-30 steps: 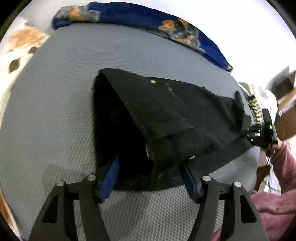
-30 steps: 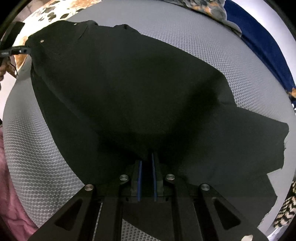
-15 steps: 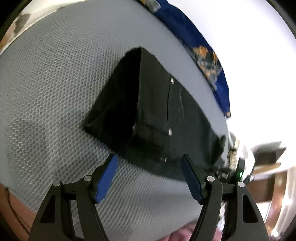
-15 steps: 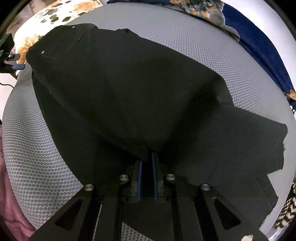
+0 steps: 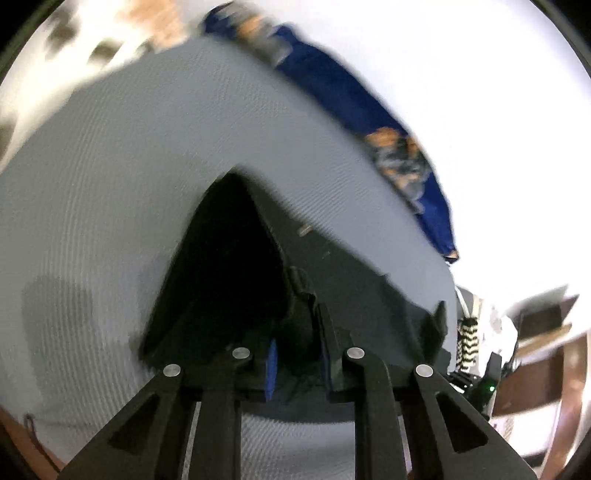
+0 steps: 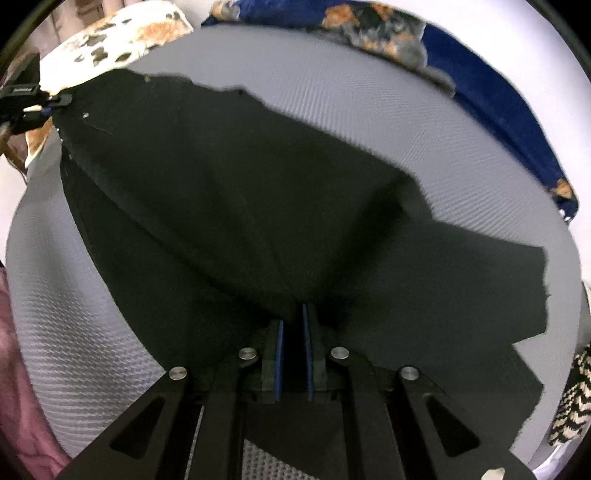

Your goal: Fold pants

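**Black pants held at both ends on a grey mat**

The pants (image 6: 258, 206) lie spread over a grey, dimple-textured mat (image 6: 332, 99), covering most of its middle and reaching toward its right edge, where a ragged hem ends. The mat's near left corner is bare.

The left gripper (image 5: 297, 362) is closed on a bunched fold of the pants (image 5: 351, 280) at the waist end; cloth fills the gap between its blue pads (image 5: 272, 369). This view is blurred. The right gripper (image 6: 293, 347) has its pads (image 6: 279, 354) pressed near together, pinching a fold of the pants that rises from the mat into them.

Along the mat's far edge lies a blue cloth (image 6: 491, 99) with orange and grey print. At the far left corner sits a white cushion (image 6: 122, 33) with brown and orange patches. A black-and-white zigzag fabric (image 6: 572, 406) shows past the right edge, and a pink sleeve (image 6: 22, 387) at the near left. The wall behind is white; brown wooden furniture (image 5: 535, 354) stands at the right in the left view.

A small label on the far gripper is too small to read.
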The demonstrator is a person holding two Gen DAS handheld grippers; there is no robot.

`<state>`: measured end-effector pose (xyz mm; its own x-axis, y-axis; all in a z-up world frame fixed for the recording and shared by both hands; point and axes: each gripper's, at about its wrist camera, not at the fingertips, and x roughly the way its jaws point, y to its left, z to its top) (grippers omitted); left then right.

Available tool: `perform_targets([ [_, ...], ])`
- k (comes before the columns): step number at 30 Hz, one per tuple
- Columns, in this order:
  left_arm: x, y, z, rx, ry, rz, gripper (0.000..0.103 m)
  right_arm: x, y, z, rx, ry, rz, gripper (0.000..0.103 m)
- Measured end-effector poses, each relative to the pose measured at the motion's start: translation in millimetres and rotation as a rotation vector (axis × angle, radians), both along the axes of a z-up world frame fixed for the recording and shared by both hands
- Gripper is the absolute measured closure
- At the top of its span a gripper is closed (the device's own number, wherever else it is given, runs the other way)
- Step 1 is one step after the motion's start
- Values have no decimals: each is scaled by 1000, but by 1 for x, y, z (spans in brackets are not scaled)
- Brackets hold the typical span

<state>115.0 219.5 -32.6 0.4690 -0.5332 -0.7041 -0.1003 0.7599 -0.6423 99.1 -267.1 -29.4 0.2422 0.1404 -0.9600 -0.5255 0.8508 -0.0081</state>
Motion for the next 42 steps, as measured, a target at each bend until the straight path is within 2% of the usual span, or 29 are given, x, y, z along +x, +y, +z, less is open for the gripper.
perform_targets([
  [4, 15, 2, 37, 24, -112, -68, 84, -7, -3, 34, 3, -70, -22, 97],
  [7, 23, 3, 46, 66, -154, -129, 84, -16, -4, 53, 19, -100, -36, 97],
  [10, 17, 3, 28, 131, -111, -200, 84, -23, -4, 49, 28, -85, -43, 97],
  [14, -2, 10, -21, 242, 43, -241, 84, -32, 4, 23, 22, -18, -38, 97],
  [15, -5, 15, -36, 242, 91, -236, 84, -39, 7, 14, 23, 6, -35, 96],
  [17, -9, 22, -55, 227, 136, -217, 84, -43, 11, 4, 10, 29, -21, 96],
  [21, -14, 19, -57, 234, 111, -204, 84, -45, 17, 0, -11, 39, -3, 96],
  [25, -15, 10, -40, 298, 23, -230, 84, -50, 13, 16, 17, 24, -10, 96],
  [27, -13, 14, -36, 326, -6, -202, 88, -56, 15, 19, 27, 27, -14, 96],
  [32, -5, 26, -65, 344, 59, -170, 91, -60, 16, -2, 23, 76, -39, 96],
  [35, -10, 19, -65, 379, 29, -173, 90, -58, 16, -14, 26, 101, -54, 96],
  [38, -15, 17, -53, 408, -6, -153, 83, -58, 18, -18, 18, 109, -47, 96],
  [40, -19, 18, -44, 416, -27, -121, 65, -52, 17, -20, 28, 114, -59, 95],
  [42, -25, 19, -33, 442, -59, -84, 63, -44, 13, -21, 55, 126, -80, 95],
])
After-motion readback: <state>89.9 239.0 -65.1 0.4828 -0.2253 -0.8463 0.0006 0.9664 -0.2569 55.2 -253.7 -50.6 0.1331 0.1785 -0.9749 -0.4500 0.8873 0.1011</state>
